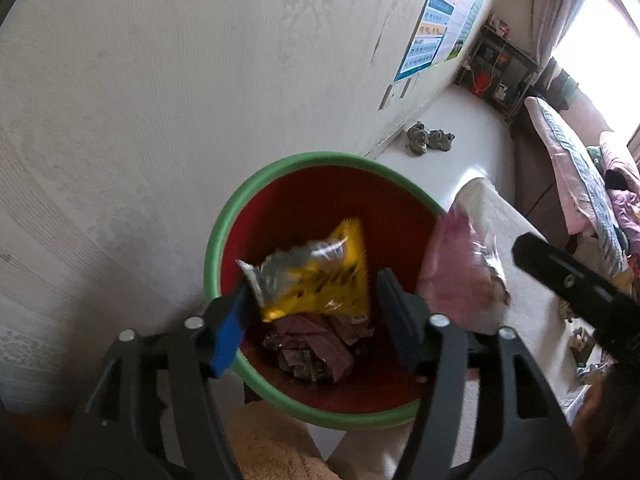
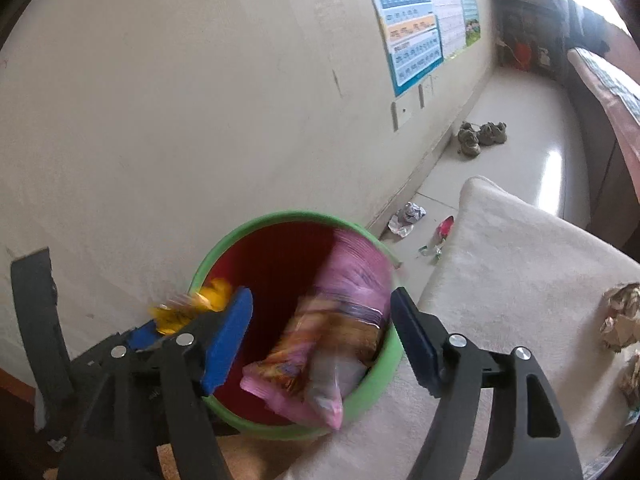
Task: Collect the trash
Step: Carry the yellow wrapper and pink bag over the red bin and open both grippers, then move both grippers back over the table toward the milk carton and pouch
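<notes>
In the left wrist view the left claw (image 1: 312, 312) stands well open over the bin (image 1: 224, 236) at centre frame; a blurred yellow wrapper (image 1: 316, 276) hangs between the jaws, seemingly let go, though its silver corner may touch the blue pad. If it clings there it could come back out with the claw. A pink bag (image 1: 460, 272) sits at the bin's right rim and might tip outside. In the right wrist view the right claw (image 2: 320, 340) is likewise wide open, gripping nothing, the pink bag (image 2: 344, 320) blurred and leaning on the rim; it may slide over. Scraps (image 2: 408, 218) on the floor right of centre could be forgotten.
</notes>
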Available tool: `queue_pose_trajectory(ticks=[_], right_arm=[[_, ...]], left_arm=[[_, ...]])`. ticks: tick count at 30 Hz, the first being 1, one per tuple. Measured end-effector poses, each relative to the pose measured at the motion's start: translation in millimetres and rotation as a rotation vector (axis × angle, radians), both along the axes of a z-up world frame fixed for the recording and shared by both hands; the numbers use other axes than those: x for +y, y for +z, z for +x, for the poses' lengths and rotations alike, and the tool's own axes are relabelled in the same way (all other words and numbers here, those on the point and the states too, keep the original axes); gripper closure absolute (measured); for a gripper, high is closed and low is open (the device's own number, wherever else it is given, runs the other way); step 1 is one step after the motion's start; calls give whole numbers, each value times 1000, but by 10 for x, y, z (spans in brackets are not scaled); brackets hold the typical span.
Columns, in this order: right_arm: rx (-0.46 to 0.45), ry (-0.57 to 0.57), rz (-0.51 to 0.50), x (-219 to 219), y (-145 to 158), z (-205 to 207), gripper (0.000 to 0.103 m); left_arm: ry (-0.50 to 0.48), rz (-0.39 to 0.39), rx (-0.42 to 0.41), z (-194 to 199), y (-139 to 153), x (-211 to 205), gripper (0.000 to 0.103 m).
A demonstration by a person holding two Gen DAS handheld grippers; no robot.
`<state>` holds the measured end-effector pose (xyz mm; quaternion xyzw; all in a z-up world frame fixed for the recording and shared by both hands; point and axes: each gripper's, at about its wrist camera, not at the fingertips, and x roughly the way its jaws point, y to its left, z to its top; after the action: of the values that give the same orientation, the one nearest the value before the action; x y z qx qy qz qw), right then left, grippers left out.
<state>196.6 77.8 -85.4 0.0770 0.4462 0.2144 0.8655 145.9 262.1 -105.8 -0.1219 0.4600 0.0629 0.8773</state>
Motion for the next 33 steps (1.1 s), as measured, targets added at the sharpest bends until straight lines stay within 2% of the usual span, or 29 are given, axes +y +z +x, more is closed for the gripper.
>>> queue_pose_trajectory(ticks=[5, 9, 14, 20, 29, 33], right_arm=[[21, -45, 51, -313, 55, -117, 34], [30, -98, 83, -724, 124, -384, 34], [39, -178, 70, -1217, 138, -706, 33], [71, -290, 10, -1787, 53, -1135, 33], [135, -500, -91, -2633, -104, -1666, 33], [200, -557, -67, -2966, -279, -1885, 33]], left_arm=[[-13, 12, 8, -22, 5, -92, 37], [-37, 7, 18, -82, 17, -184, 36], [-99, 26, 27, -220, 57, -435, 35], [-161, 9, 46, -377, 59, -745, 33], [-335, -8, 60, -623, 47, -1568, 33], [-452, 4, 50, -728, 61, -2025, 29]])
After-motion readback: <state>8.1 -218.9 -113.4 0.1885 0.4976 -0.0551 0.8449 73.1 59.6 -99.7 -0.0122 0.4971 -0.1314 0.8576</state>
